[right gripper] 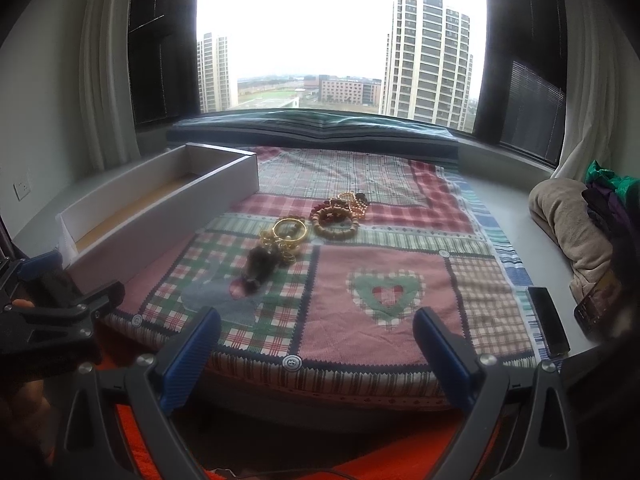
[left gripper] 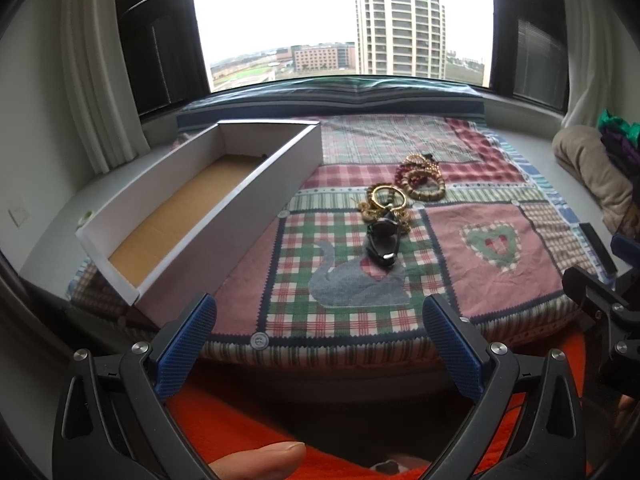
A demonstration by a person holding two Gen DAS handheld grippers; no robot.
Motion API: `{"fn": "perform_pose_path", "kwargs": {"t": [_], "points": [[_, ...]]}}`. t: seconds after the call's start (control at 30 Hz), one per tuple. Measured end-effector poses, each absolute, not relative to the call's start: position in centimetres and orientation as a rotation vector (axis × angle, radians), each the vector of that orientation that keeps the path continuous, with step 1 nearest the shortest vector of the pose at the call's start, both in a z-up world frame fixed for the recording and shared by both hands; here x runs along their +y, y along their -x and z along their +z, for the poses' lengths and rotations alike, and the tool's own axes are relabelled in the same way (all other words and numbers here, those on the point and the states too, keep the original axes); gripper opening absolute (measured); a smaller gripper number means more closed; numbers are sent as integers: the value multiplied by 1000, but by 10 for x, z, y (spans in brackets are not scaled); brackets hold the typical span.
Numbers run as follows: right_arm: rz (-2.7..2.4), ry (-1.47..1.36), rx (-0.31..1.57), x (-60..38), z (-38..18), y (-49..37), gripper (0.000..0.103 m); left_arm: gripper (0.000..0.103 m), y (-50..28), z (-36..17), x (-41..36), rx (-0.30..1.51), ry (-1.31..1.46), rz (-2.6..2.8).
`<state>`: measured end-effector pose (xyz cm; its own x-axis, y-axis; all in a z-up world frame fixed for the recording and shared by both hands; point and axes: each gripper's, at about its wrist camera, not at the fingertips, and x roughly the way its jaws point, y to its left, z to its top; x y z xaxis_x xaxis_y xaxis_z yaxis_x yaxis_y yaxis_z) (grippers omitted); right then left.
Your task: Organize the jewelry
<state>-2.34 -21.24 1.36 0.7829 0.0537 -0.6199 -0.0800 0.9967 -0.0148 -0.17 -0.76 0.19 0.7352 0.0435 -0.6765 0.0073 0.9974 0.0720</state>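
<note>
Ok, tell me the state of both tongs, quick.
Left tongs: open, holding nothing.
Right tongs: open, holding nothing.

A patchwork quilt (left gripper: pixel 400 152) in red, green and pink plaid covers the window seat; one panel carries a grey swan shape (left gripper: pixel 352 284), another a green heart (right gripper: pixel 386 292). A striped dark cushion (right gripper: pixel 312 128) lies along the quilt's far edge, below the window (right gripper: pixel 340 32), which shows high-rise towers (right gripper: pixel 430 56). White curtains (right gripper: pixel 106 80) hang at both sides. At the right, a beige folded cloth (right gripper: pixel 568 224) rests on the sill, with a black oblong device (right gripper: pixel 548 320) near it. A wall socket (right gripper: pixel 22 189) sits at far left.
</note>
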Motion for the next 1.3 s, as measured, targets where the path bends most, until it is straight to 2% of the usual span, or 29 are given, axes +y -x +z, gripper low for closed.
{"fn": "perform_pose_path", "kwargs": {"t": [1.3], "points": [[88,34,691,-211,7,18,99,102,-2,-6,-12,774,-73,1]]}}
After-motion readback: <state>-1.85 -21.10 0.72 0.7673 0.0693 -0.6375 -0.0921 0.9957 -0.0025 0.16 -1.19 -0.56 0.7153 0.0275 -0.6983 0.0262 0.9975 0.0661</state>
